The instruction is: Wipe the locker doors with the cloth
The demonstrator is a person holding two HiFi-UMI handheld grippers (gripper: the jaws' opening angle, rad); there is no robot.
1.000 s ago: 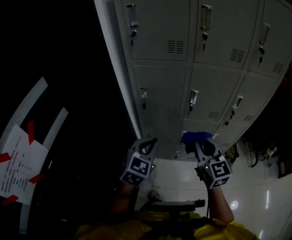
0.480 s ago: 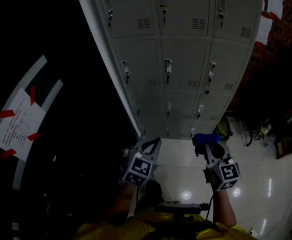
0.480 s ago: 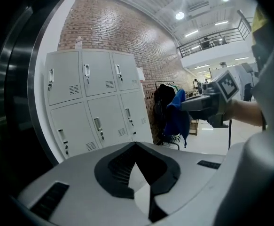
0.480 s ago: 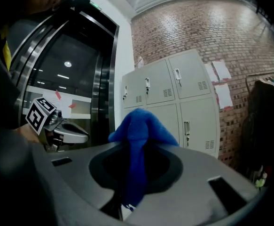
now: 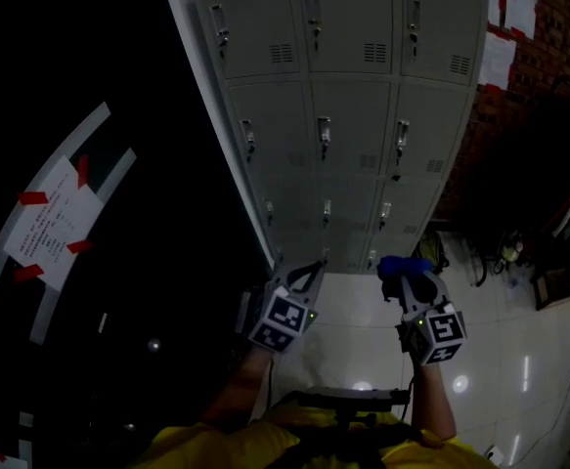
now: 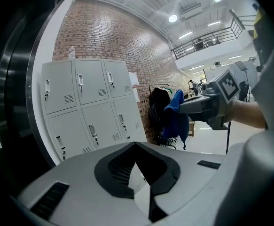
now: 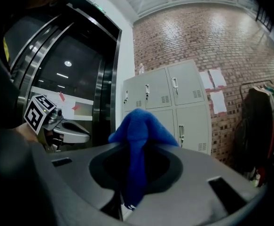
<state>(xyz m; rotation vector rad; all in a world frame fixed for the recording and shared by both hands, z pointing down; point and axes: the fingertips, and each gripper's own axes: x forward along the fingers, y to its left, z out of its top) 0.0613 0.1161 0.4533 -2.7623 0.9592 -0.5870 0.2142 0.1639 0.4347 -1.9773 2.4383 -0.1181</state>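
Blue cloth (image 7: pixel 137 126) pinched between right gripper (image 5: pixel 405 277) jaws, draping over them, left gripper (image 5: pixel 309 271) jaws pressed together

The lockers (image 5: pixel 353 125) look matt painted metal, the cloth (image 7: pixel 137 135) perhaps soft fleece, the floor (image 5: pixel 519 360) glossy.

head view dim, floor (image 5: pixel 519 360) glare | gripper views bright, fisheye-warped edges

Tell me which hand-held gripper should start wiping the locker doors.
Right. The right hand-held gripper is shut on the blue cloth; the left hand-held gripper holds nothing.
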